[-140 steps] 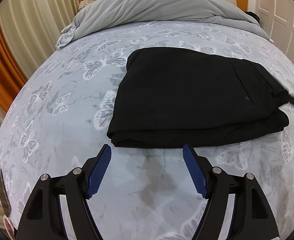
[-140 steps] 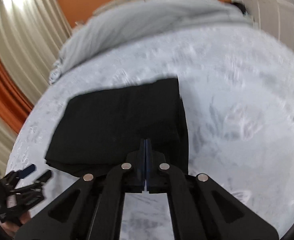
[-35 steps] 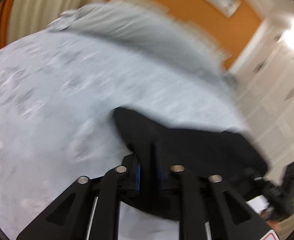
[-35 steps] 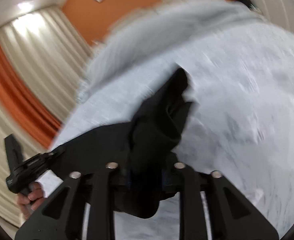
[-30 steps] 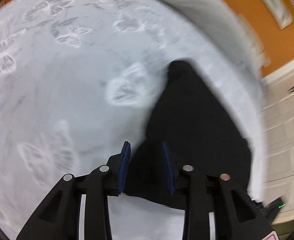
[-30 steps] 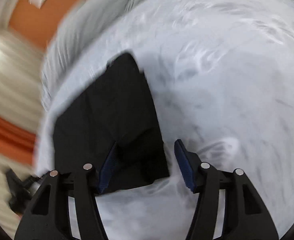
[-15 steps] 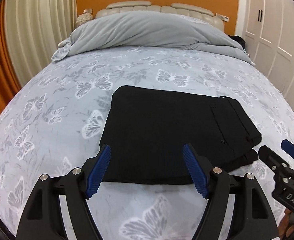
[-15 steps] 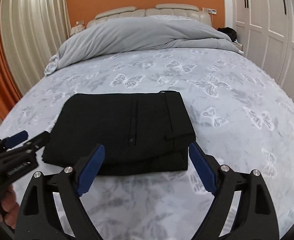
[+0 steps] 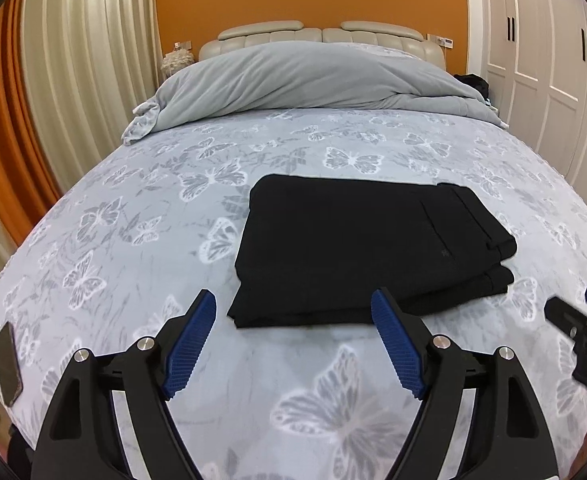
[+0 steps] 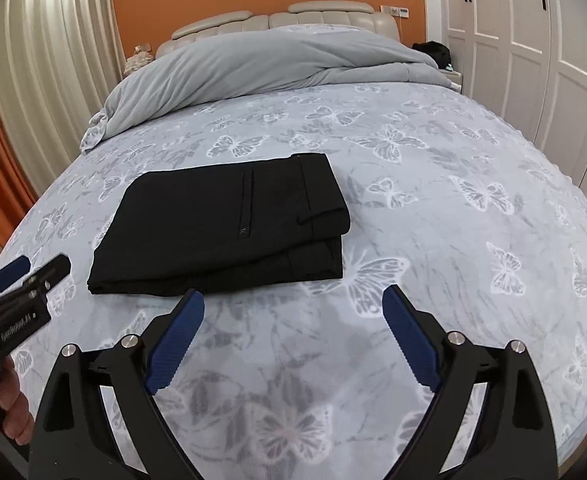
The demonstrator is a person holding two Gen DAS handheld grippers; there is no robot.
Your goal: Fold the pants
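Your left gripper (image 9: 293,316) has its jaws spread wide, holding nothing; both blue ribbed pads (image 9: 191,344) hang above the bedspread (image 9: 141,216), just short of the pants (image 9: 357,248), touching neither. Your right gripper (image 10: 293,312) is the same: jaws wide apart, empty, its pads (image 10: 411,340) clear of the cloth.

The pants lie folded into a flat black rectangle at the middle of the bed, at 12 o'clock from your left gripper and at 11 o'clock from your right. The fabric is matte and smooth. The waistband end, at 2 o'clock in the left view, shows stacked layers with the top one slightly curled over the lower. A straight pocket seam (image 10: 247,204) runs across the top layer, with a tiny pale mark at its near end, too small to read.

The bedspread is pale grey-blue, soft-looking, printed with white and grey butterflies. A plain grey duvet (image 9: 305,76) is heaped in loose folds at 12 o'clock, against a padded cream headboard (image 9: 321,34).

In the left view your right gripper (image 9: 585,336) enters at 3 o'clock; white letters on its black body read "DA", the rest cut off. In the right view your left gripper (image 10: 21,280) enters at 9 o'clock; its white lettering is too blurred to read. A dark phone (image 9: 7,364) lies flat on the bedspread's edge at 8 o'clock in the left view.
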